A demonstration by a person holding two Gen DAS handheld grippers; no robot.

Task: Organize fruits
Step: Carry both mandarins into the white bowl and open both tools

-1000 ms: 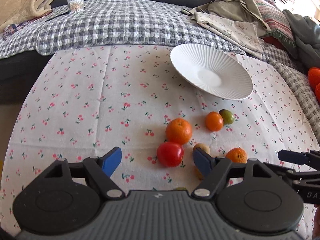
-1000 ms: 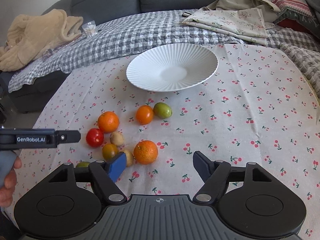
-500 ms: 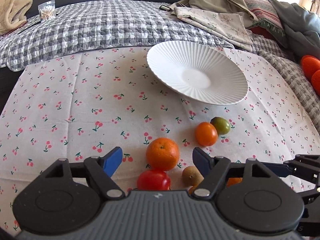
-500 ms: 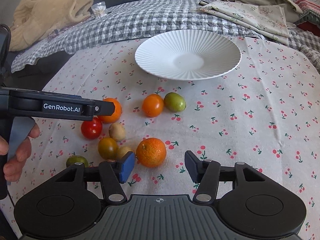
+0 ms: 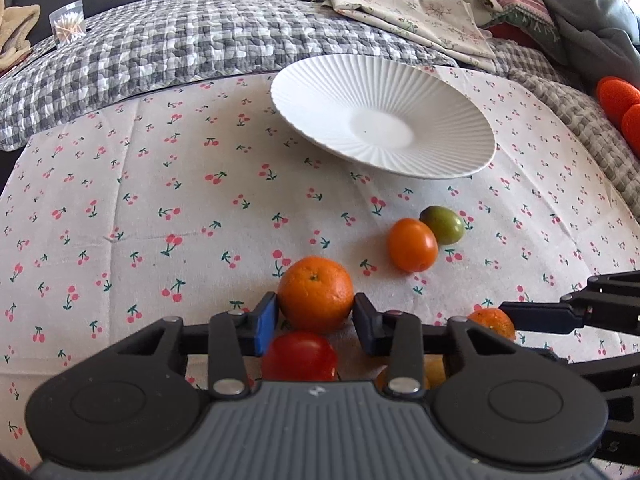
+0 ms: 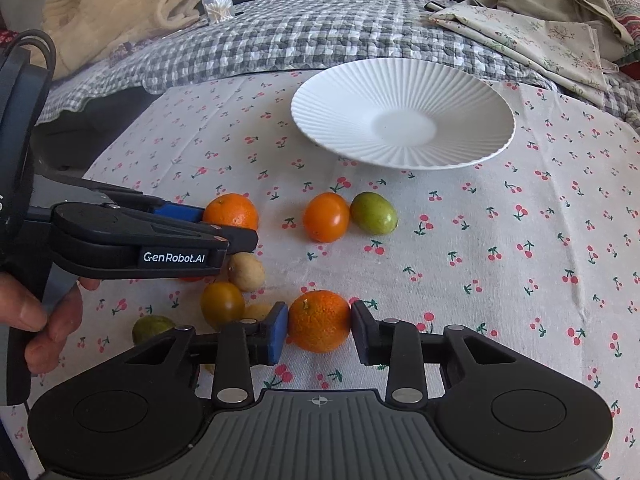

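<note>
While the white ribbed plate [image 6: 404,116] at the far side of the cherry-print cloth [image 6: 520,264] holds nothing, every fruit lies loose on the cloth, so the sorting looks barely begun. Left gripper [image 5: 315,316] is closing, pads touching an orange [image 5: 316,300] between them, a red tomato [image 5: 300,358] just nearer. Right gripper [image 6: 319,330] is closing likewise on a tangerine [image 6: 319,326].

grey checked quilt [image 5: 168,52], beige blanket [image 6: 108,8], cotton-swab box [image 6: 218,6], floral cloths [image 6: 532,40] behind cherry-print tablecloth [image 6: 520,280]

two oranges [image 6: 319,320], one red tomato [image 5: 300,356] (half hidden), one plate [image 6: 400,92].
</note>
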